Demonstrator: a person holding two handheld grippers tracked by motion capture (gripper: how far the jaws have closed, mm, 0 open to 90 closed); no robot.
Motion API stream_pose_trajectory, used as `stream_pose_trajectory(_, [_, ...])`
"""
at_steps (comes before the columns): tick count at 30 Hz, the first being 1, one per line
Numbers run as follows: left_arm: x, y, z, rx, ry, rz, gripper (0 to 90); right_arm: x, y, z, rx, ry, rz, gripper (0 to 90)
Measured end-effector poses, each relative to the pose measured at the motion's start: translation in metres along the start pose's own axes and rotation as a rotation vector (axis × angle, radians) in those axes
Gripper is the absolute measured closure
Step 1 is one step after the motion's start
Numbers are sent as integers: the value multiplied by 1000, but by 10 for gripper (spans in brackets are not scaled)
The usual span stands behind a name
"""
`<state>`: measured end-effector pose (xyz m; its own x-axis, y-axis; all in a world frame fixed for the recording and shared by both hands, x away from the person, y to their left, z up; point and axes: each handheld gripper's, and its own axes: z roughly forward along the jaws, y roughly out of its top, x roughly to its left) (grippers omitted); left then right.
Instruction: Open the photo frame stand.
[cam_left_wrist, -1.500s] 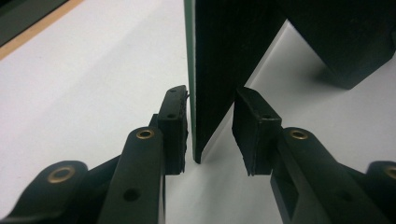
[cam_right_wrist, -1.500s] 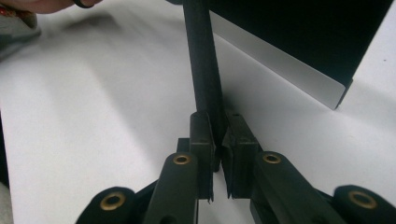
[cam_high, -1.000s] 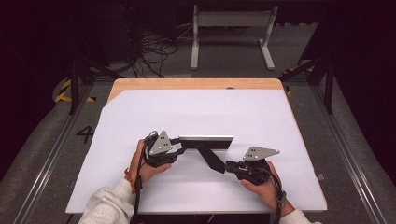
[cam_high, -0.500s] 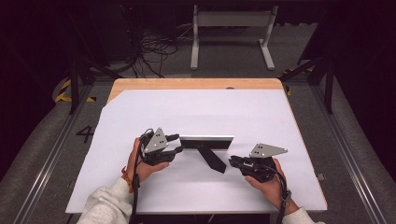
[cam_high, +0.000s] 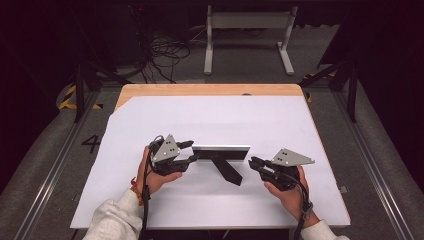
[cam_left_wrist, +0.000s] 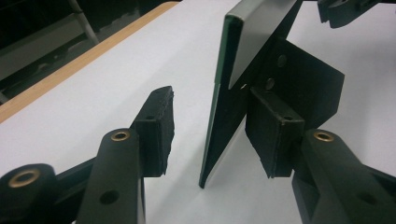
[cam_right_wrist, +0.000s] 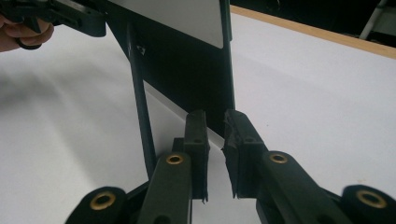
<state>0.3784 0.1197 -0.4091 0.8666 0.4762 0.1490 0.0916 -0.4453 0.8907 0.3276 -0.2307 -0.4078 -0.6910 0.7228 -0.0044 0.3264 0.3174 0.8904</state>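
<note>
On table (cam_high: 210, 115): one frame (cam_high: 221, 152), two tools

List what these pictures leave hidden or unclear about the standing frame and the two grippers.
- Picture frame: its front face; the high view and both gripper views show its edge and back.
- Left gripper: whether the right-hand pad touches the frame's back; in the left gripper view they overlap.
- Right gripper: whether its jaws have let go or are closing in; the right gripper view shows a narrow gap short of the frame's edge.
- Stand leg: its foot, cut off by the jaws in the right gripper view.
</note>
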Motion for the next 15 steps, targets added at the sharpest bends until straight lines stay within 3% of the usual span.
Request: stream_pose_trajectory(15, [0, 1, 2, -5, -17, -3, 535, 5, 9, 8, -20, -20, -10, 770])
